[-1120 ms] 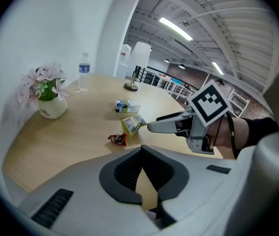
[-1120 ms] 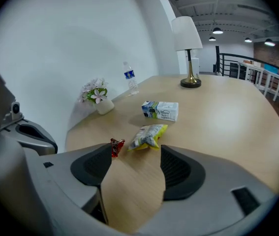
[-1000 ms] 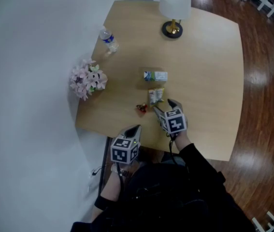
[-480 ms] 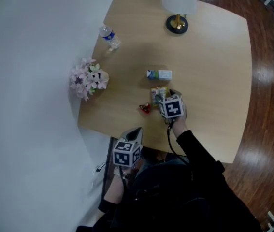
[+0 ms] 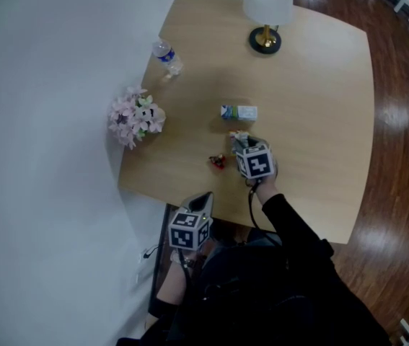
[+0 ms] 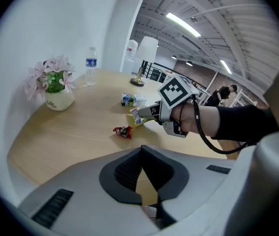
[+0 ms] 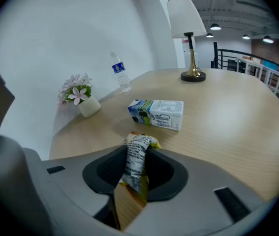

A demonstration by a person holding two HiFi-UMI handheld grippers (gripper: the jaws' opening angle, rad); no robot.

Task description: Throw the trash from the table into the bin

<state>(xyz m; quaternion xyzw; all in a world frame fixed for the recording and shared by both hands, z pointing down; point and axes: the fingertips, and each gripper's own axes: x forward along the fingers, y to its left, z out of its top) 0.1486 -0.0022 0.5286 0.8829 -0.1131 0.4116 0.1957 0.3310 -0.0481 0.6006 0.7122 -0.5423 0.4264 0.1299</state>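
Observation:
A crumpled yellow snack wrapper sits pinched between the jaws of my right gripper, which have just been closing on it. In the head view that gripper rests on the table's middle, with the wrapper poking out ahead of it. A white and blue milk carton lies just beyond. To the left of my right gripper lies a small red candy wrapper. My left gripper hovers off the table's near edge, its jaws together and nothing in them. No bin shows in any view.
A pot of pink flowers stands at the table's left edge, a water bottle behind it and a white lamp at the far side. The light wooden table stands against a white wall, with dark wood floor on the right.
My right gripper moved forward over the yellow wrapper and its jaws came in on it. The left gripper stayed by the table's near edge.

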